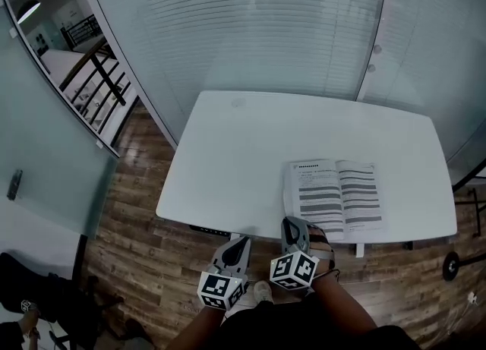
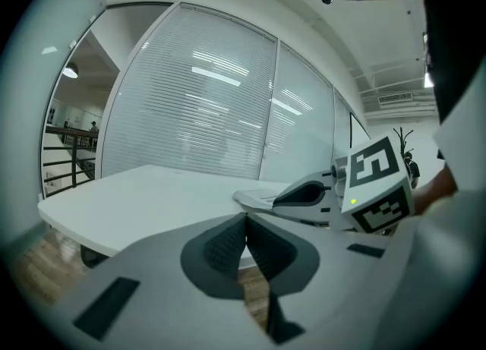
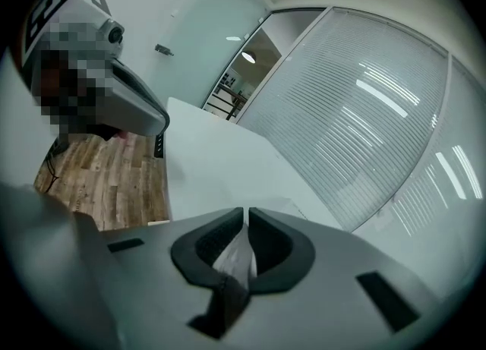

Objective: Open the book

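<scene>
Book [image 1: 338, 195], light and floppy, lies open on the tabletop [image 1: 228, 151], jaws of the right gripper [image 1: 292, 225] apparently pinching a thin page edge, the sensible hold; jaws of the left gripper [image 1: 240, 242] pressed together, empty.

I hold my left gripper [image 1: 242, 241] just beside my right gripper [image 1: 291, 223], the right one slightly further forward. Both point ahead and a little downward, marker cubes [image 1: 221, 289] toward me. Left fingers [image 2: 228, 244] are closed pad against pad, nothing between them. Right fingers [image 3: 220, 244] stand almost together, with a thin slit at the tips. My forearms [image 1: 199, 327] reach in from the bottom edge.
</scene>
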Motion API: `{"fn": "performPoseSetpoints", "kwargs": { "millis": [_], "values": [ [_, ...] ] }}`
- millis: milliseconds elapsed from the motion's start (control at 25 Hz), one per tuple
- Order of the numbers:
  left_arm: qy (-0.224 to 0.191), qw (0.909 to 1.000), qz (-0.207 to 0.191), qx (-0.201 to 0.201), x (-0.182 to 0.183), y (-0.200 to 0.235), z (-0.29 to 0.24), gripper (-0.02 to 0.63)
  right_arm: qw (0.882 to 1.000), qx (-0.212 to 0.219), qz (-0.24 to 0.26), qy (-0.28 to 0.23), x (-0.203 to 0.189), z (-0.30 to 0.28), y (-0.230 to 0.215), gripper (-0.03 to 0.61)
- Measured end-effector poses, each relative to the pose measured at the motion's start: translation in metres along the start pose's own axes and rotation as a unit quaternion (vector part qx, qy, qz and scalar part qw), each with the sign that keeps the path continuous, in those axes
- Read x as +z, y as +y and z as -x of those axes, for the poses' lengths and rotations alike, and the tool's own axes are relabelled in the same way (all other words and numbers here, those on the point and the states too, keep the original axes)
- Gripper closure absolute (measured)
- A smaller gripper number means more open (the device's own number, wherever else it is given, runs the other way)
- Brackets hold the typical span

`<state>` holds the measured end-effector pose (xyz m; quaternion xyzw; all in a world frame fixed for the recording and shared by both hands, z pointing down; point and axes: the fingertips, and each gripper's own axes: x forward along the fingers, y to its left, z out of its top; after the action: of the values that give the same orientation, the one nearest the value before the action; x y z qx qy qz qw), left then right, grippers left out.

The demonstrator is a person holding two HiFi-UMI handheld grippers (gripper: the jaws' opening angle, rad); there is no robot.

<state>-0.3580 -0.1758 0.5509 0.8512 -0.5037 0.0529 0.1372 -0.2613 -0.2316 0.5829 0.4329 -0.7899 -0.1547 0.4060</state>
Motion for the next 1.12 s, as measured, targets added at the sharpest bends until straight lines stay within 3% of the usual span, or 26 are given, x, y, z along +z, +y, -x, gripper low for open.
{"fn": "performPoseSetpoints", "kwargs": {
  "millis": [200, 320, 480, 760, 1120],
  "values": [
    [0.0, 1.0, -0.001, 0.007, -0.001, 0.003, 0.008, 0.6, 1.0, 0.024, 0.003, -0.01, 0.001, -0.008, 0.012, 0.535],
    [0.006, 1.0, 0.005, 0.005, -0.004, 0.003, 0.01, 0.6, 0.999, 0.042, -0.014, -0.017, 0.002, -0.007, 0.018, 0.433],
    [0.013, 0.9999, 0.011, -0.002, -0.009, 0.001, 0.01, 0.6, 0.997, 0.051, -0.038, -0.041, 0.011, 0.007, 0.018, 0.396],
    [-0.004, 0.9998, -0.011, -0.015, 0.006, -0.01, -0.007, 0.6, 0.985, -0.021, -0.11, -0.128, 0.045, 0.061, -0.048, 0.385],
    [-0.013, 0.9993, -0.017, -0.03, 0.025, -0.037, -0.039, 0.6, 0.976, -0.077, -0.152, -0.133, 0.021, 0.086, -0.105, 0.39]
  ]
}}
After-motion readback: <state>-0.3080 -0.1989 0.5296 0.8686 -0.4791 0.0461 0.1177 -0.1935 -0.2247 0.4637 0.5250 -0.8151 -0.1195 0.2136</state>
